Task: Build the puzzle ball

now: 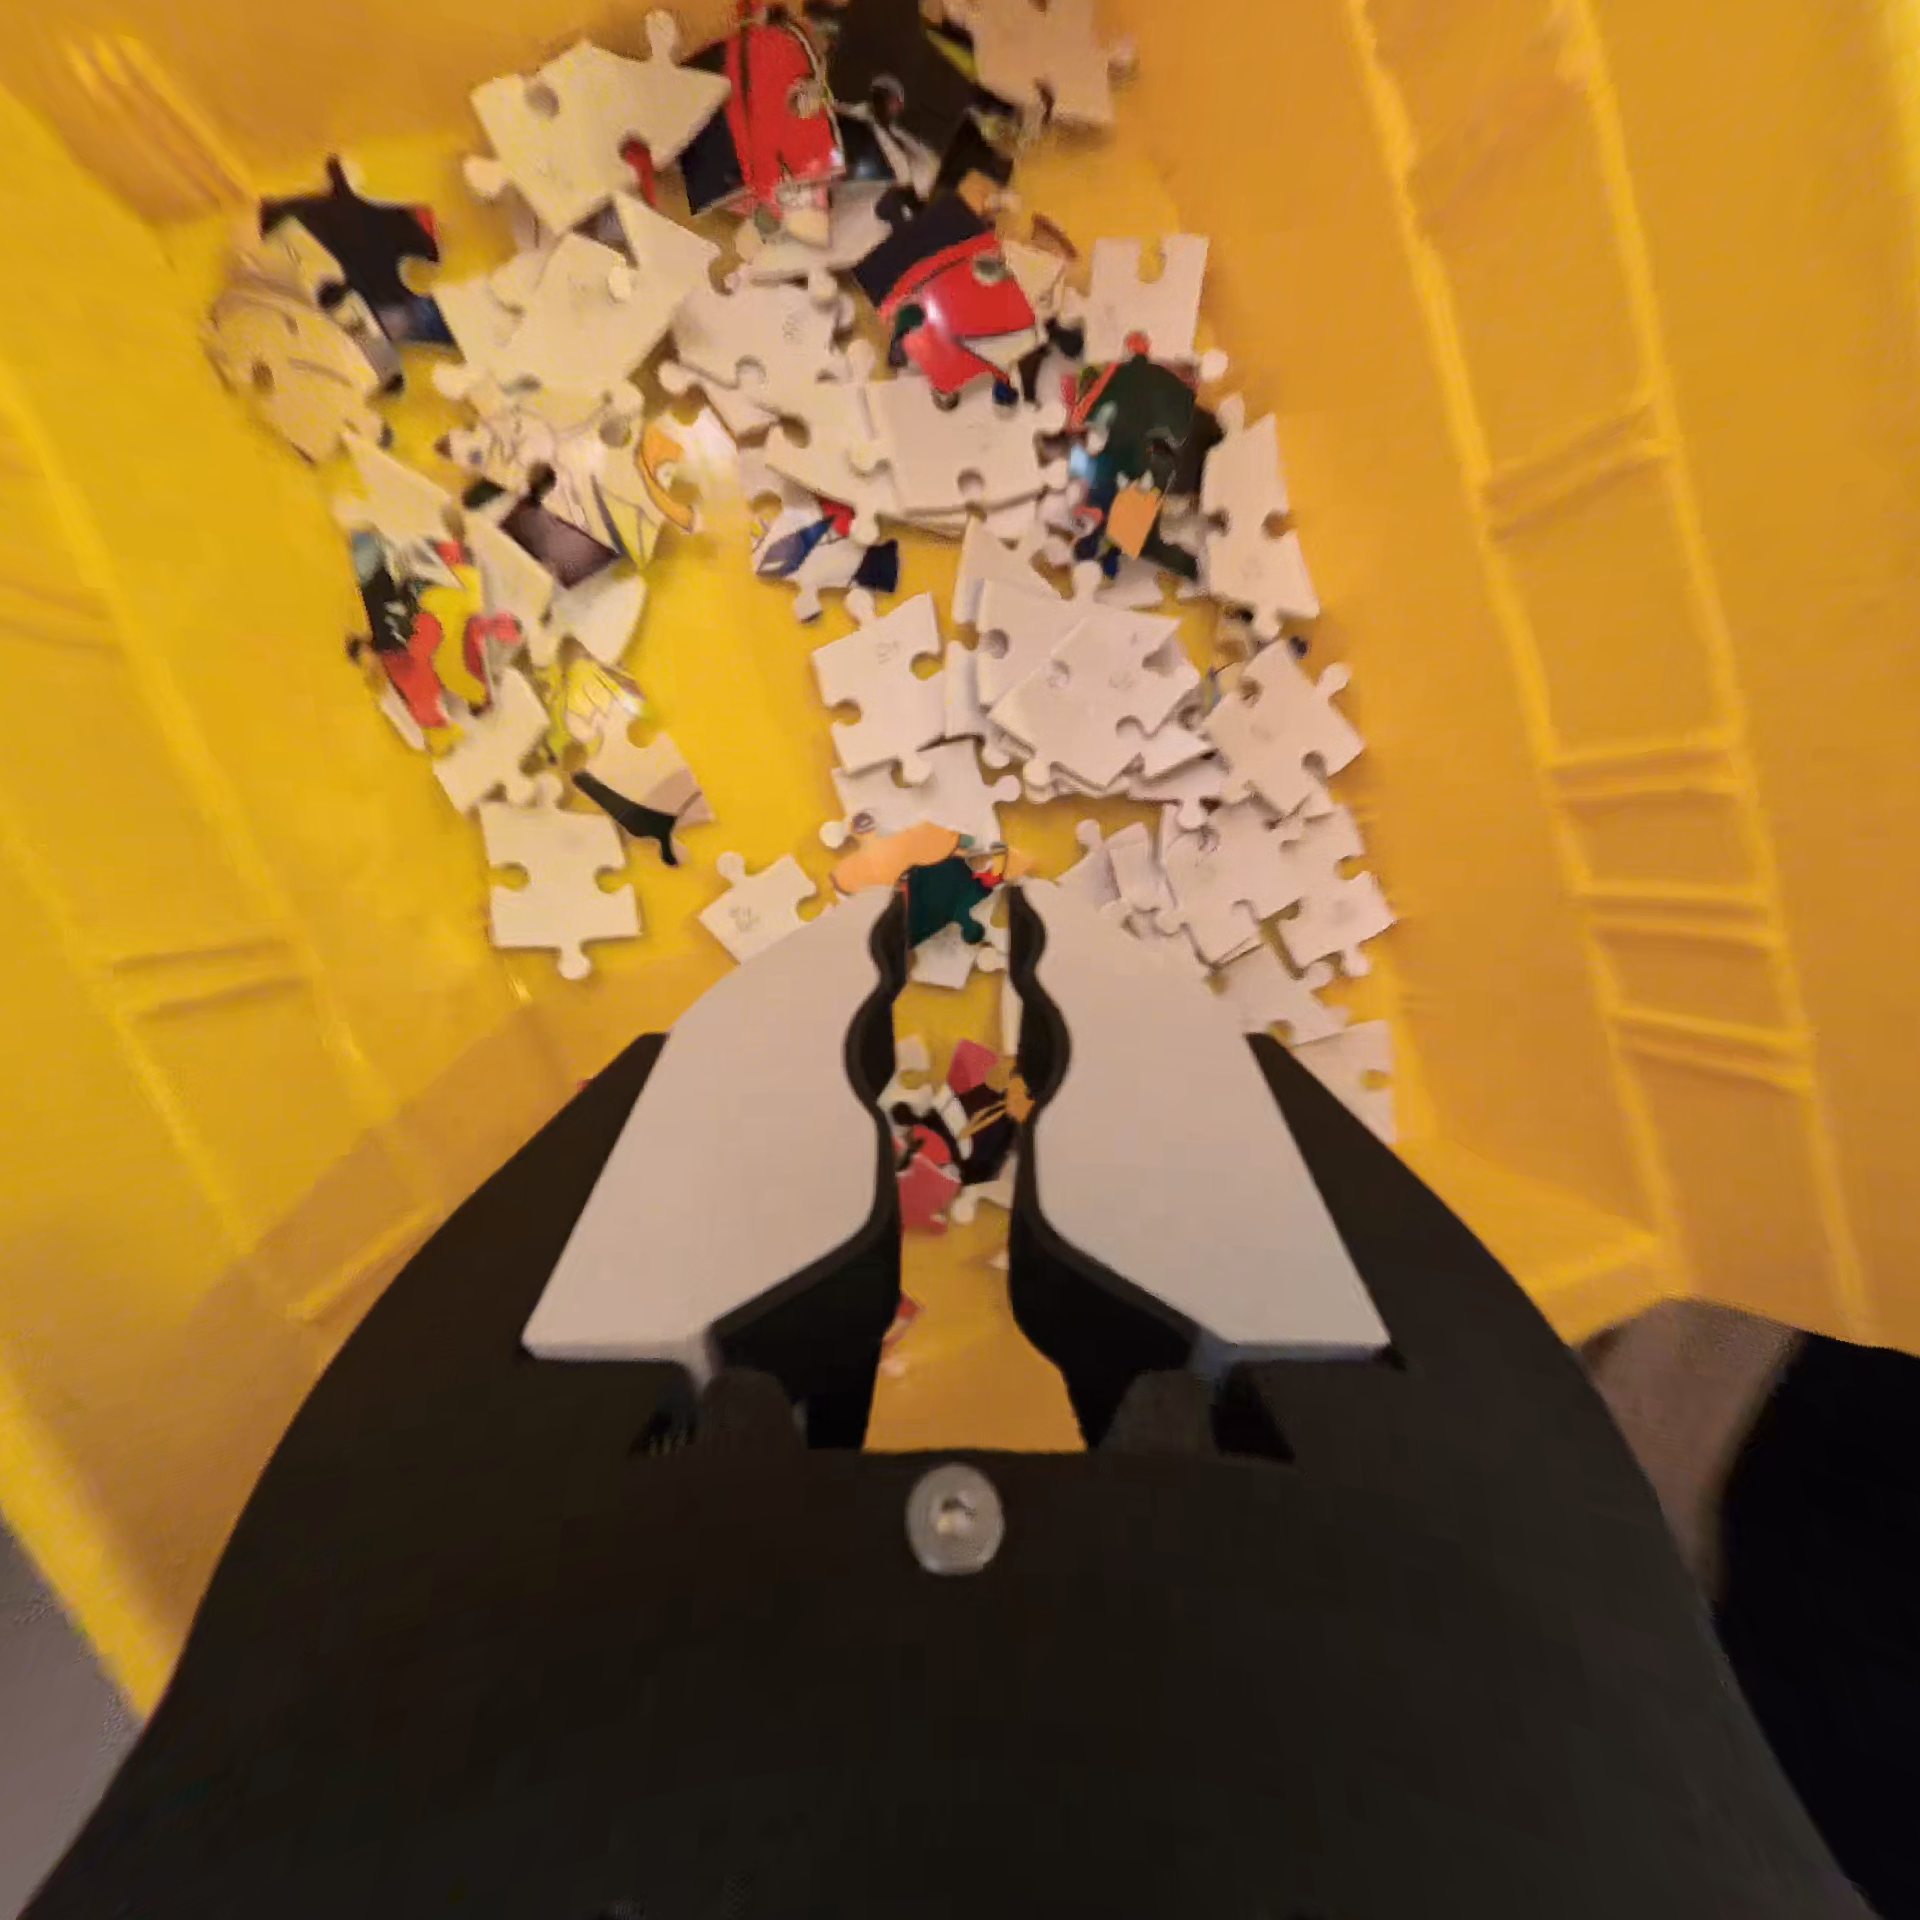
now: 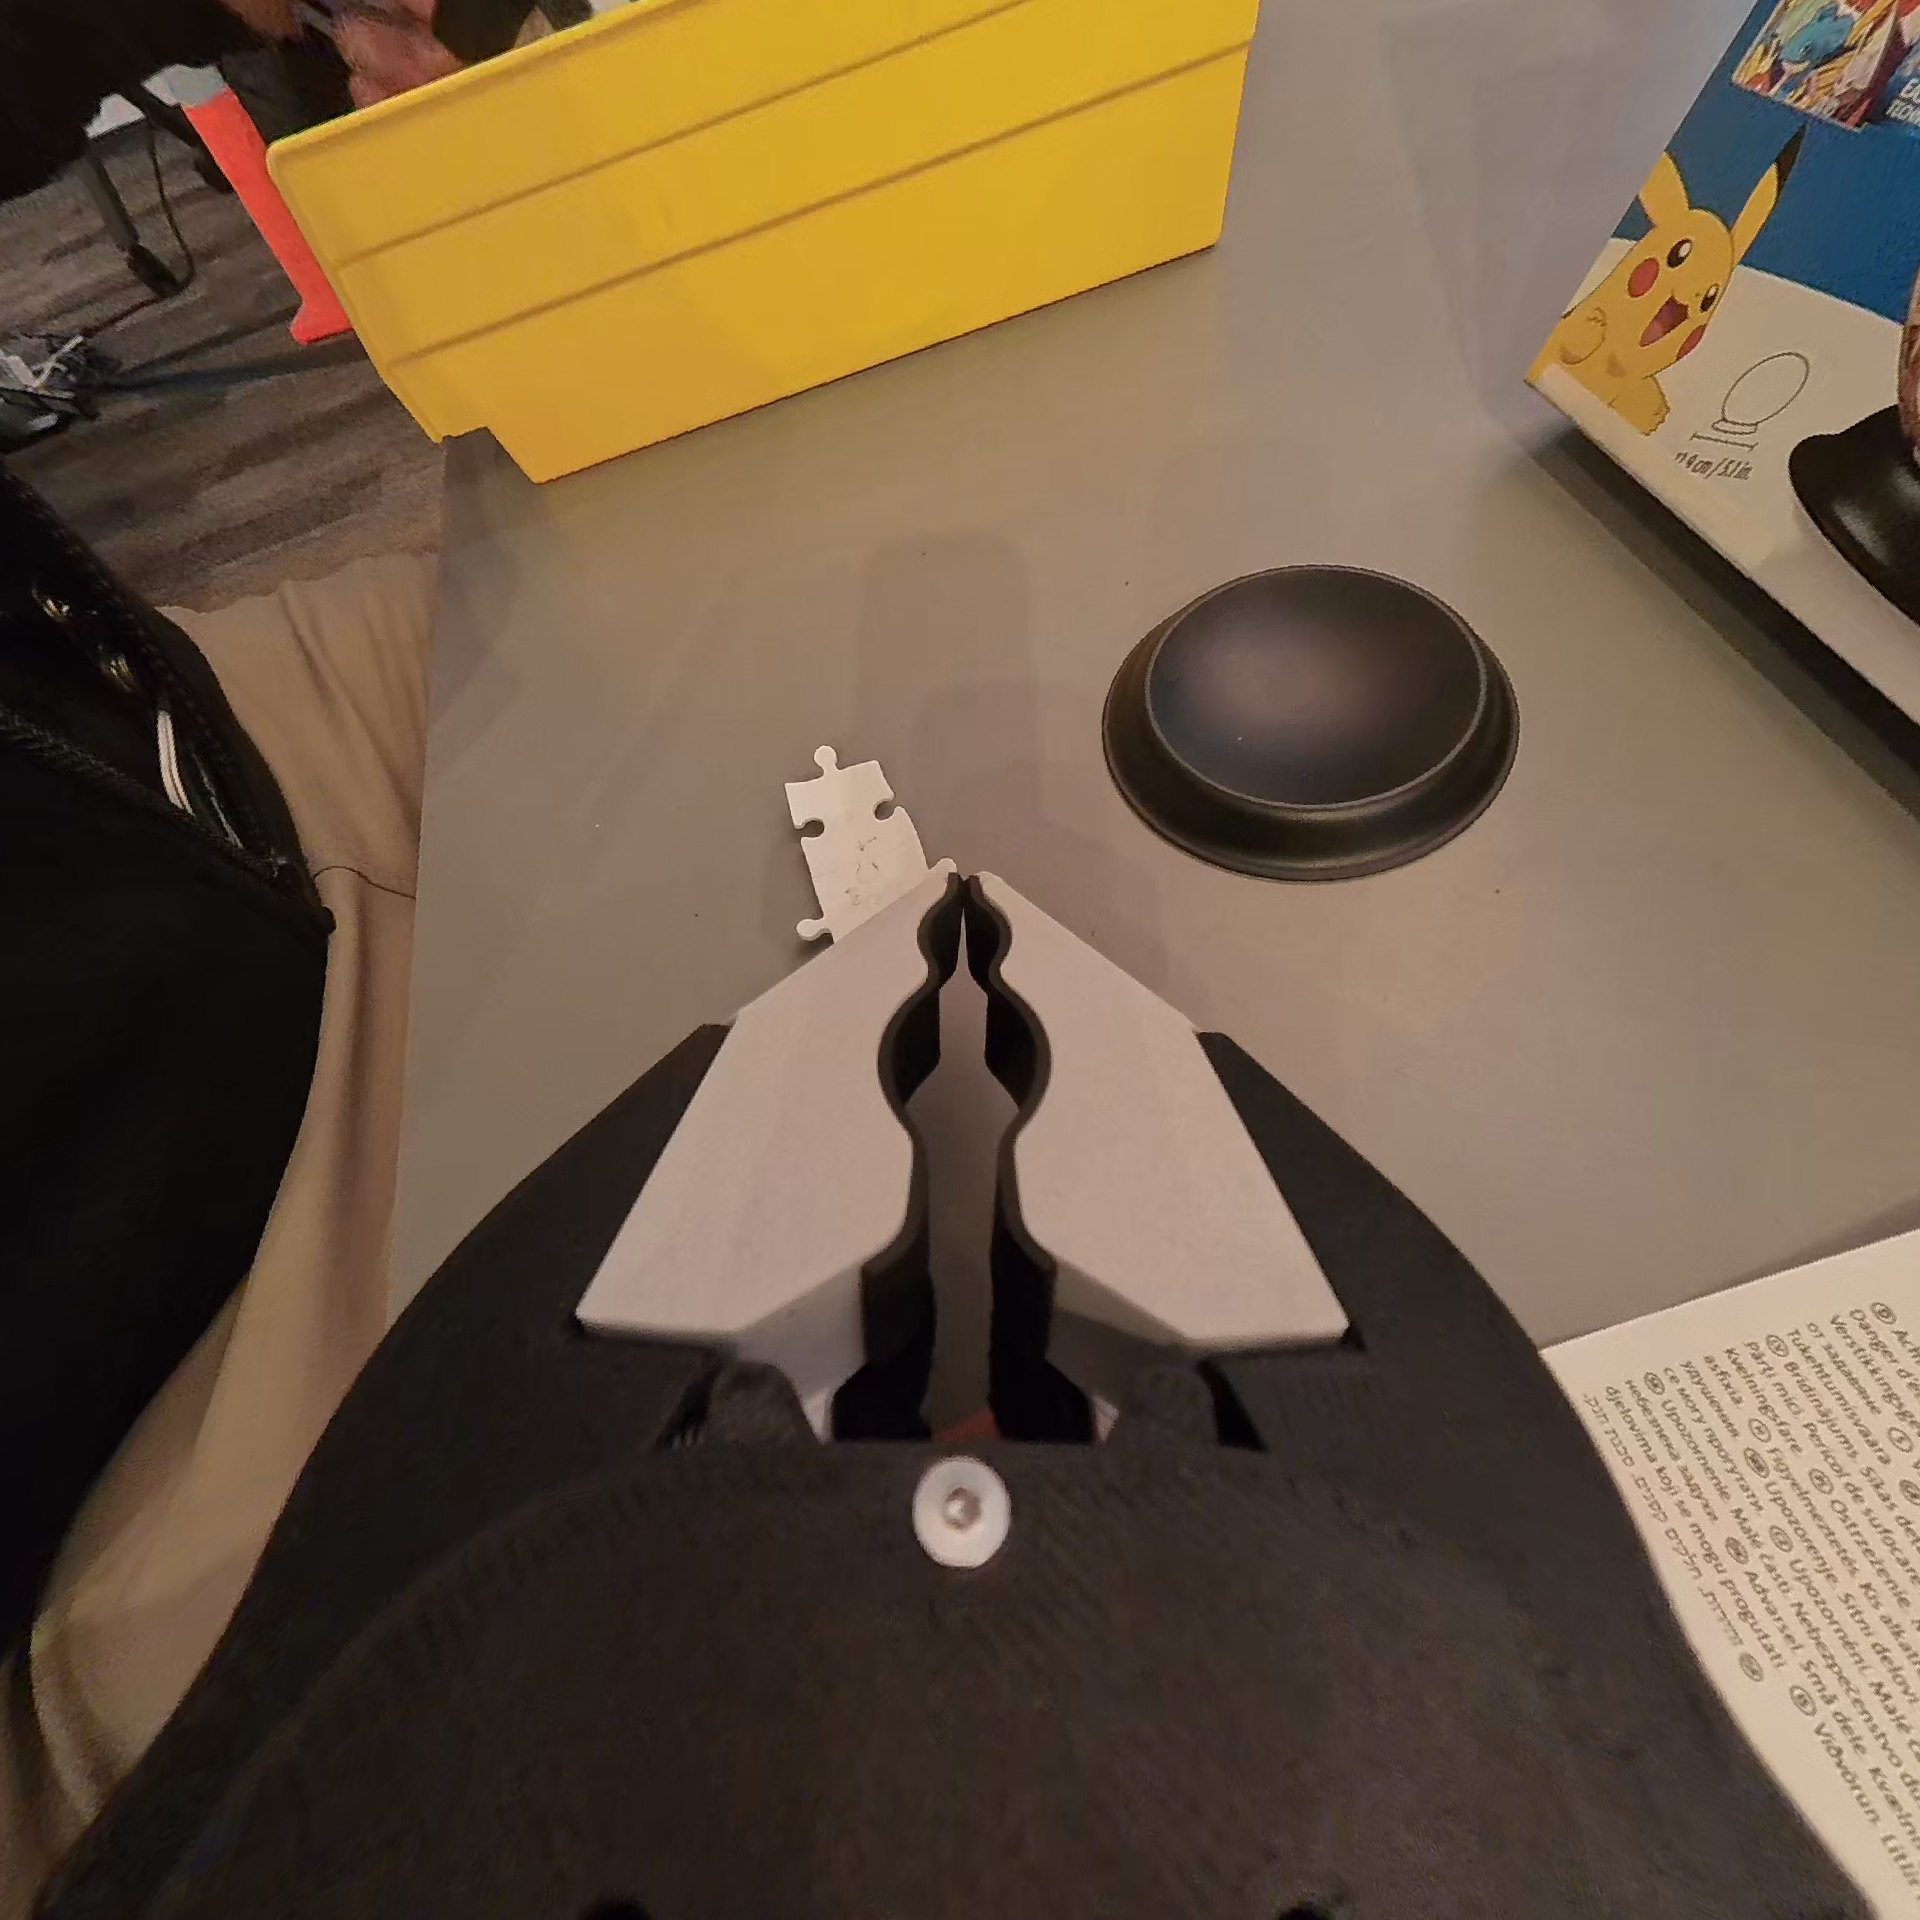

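Left wrist view puts your left gripper [image 1: 956, 894] inside the yellow bin [image 1: 1558, 623], jaws apart by a narrow gap and nothing between them, tips poised over a dark green and orange piece [image 1: 935, 883]. Beyond it the loose puzzle pieces [image 1: 1091, 686] lie heaped along the bin floor toward the far wall, many white side up, overlapping.

That overlap is your risk — closing here could catch two stacked pieces, or pinch only a tab so the piece twists free. The frame is blurred, so I cannot tell whether the tips touch the piece.

Your right gripper [image 2: 961, 883] is pressed together at the tips, clamped on a white pair of joined pieces [image 2: 857, 847] over the grey table [image 2: 623, 644], near its left edge. The hold looks to be on one corner only — a knock could swing it or split the joint. Farther off sit the black stand [image 2: 1309, 717], then the puzzle box [image 2: 1714, 260] at the right edge; a printed leaflet [image 2: 1766, 1507] lies nearer. Faint marks show on the white backs.
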